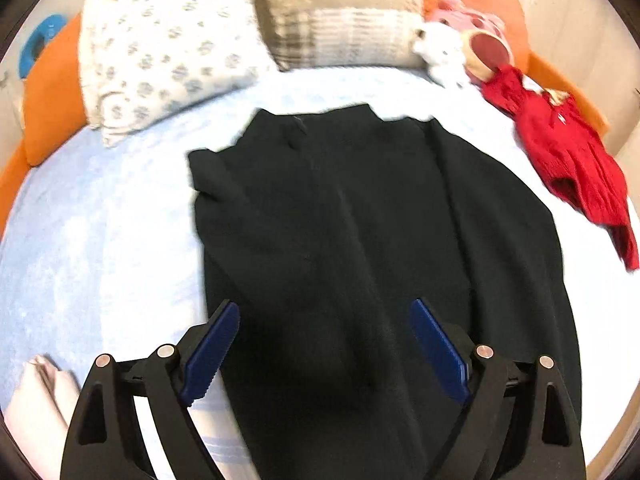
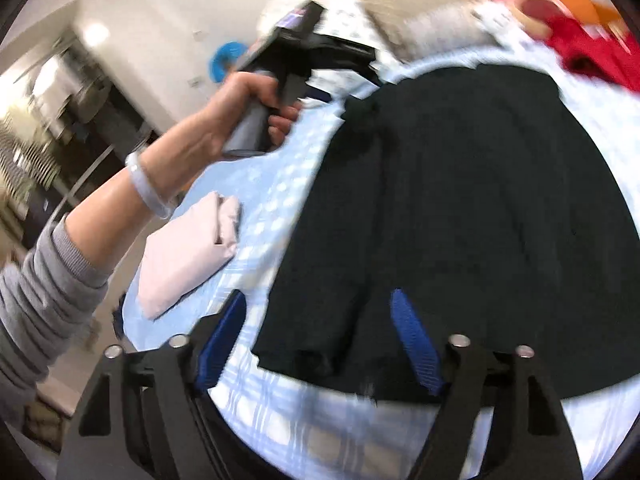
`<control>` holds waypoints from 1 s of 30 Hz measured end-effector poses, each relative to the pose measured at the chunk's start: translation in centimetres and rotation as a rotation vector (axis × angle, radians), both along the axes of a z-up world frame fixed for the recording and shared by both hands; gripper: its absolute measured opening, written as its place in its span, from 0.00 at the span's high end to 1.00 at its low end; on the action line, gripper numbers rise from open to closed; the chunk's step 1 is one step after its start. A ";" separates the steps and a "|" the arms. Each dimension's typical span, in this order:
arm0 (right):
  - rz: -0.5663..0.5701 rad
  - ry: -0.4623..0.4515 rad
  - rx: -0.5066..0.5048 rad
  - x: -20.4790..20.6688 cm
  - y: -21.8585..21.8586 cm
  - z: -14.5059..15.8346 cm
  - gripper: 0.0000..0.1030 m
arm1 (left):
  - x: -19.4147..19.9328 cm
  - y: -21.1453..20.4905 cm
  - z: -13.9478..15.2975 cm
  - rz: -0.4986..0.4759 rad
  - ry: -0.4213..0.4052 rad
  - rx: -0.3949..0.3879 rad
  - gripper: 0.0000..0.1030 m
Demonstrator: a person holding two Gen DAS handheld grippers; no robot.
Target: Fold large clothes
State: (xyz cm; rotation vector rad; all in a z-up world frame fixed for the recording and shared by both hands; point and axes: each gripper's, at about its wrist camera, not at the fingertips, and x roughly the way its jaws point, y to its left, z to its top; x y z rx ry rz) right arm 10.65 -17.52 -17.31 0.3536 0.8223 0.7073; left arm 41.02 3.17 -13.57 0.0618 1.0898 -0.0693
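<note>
A large black garment (image 1: 340, 208) lies spread flat on the light blue bed sheet (image 1: 100, 240), collar end towards the pillows. My left gripper (image 1: 324, 306) hangs above its near part, open, blue pads wide apart with nothing pinched. In the right wrist view the same black garment (image 2: 460, 200) fills the middle, its near hem lying in folds. My right gripper (image 2: 318, 295) stands open over that hem, pads apart from the cloth. A person's hand (image 2: 236, 120) holds the other gripper's handle at the garment's far left corner.
Two pillows (image 1: 168, 52) (image 1: 340, 12) lean on the orange bed frame (image 1: 48, 92). A red garment (image 1: 572, 168) and plush toys (image 1: 440, 48) lie at the far right. A folded pale pink cloth (image 2: 188, 252) sits at the sheet's left edge.
</note>
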 end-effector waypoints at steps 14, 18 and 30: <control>0.193 0.081 -0.386 3.5 7.2 -4.4 0.71 | 4.6 0.3 -8.8 0.034 0.142 -0.052 0.17; 0.165 0.059 -0.266 2.0 4.6 -2.9 0.43 | 4.0 -1.7 -7.7 0.011 0.128 0.056 0.17; -0.300 0.122 0.011 -2.4 -18.4 -3.7 0.27 | 0.5 -22.2 0.4 -0.284 0.053 0.203 0.08</control>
